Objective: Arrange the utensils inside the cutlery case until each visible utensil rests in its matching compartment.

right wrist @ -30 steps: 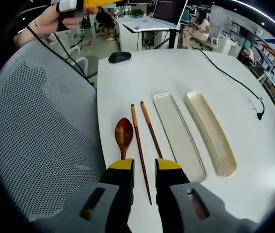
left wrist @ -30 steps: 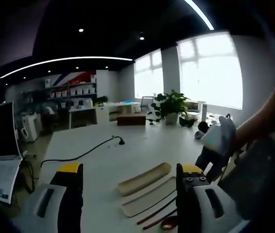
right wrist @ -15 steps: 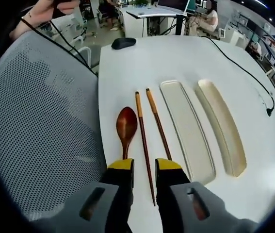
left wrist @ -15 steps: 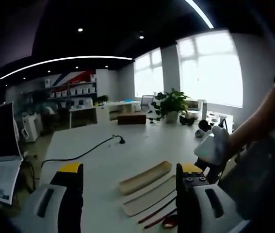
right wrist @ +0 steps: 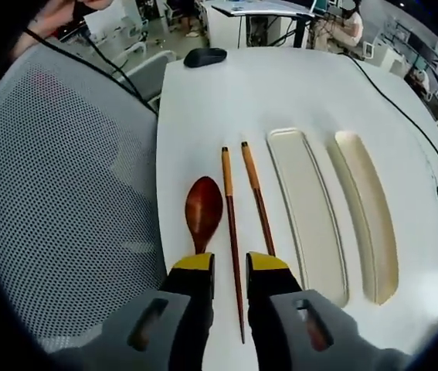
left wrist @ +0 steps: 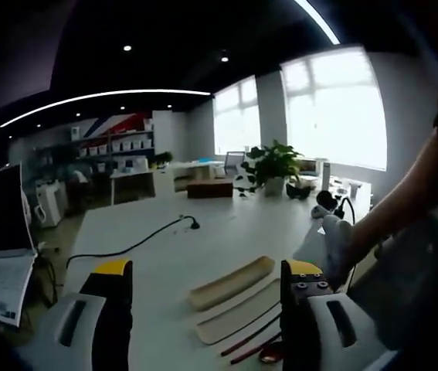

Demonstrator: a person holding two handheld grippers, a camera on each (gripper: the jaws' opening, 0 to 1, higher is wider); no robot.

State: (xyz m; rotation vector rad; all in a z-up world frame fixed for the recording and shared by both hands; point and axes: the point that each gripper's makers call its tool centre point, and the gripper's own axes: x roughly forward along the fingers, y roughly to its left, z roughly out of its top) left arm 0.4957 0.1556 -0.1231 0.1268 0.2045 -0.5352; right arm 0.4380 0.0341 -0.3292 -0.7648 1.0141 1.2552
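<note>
In the left gripper view, the left gripper (left wrist: pixel 205 280) is hovering with jaws wide apart above the white surface (left wrist: pixel 164 255), trays (left wrist: pixel 230 282) lying ahead.

In the right gripper view, the right gripper (right wrist: pixel 230 263) is hanging slightly parted, empty, over the spoon (right wrist: pixel 203 210) and chopsticks (right wrist: pixel 231 220), which are lying beside two trays (right wrist: pixel 307 212).

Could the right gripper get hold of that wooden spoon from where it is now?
Probably yes. The right gripper hangs just above the spoon and the chopsticks, its jaws a little apart. Nothing lies over the spoon on the table, though the nearest chopstick lies close beside it.
</note>
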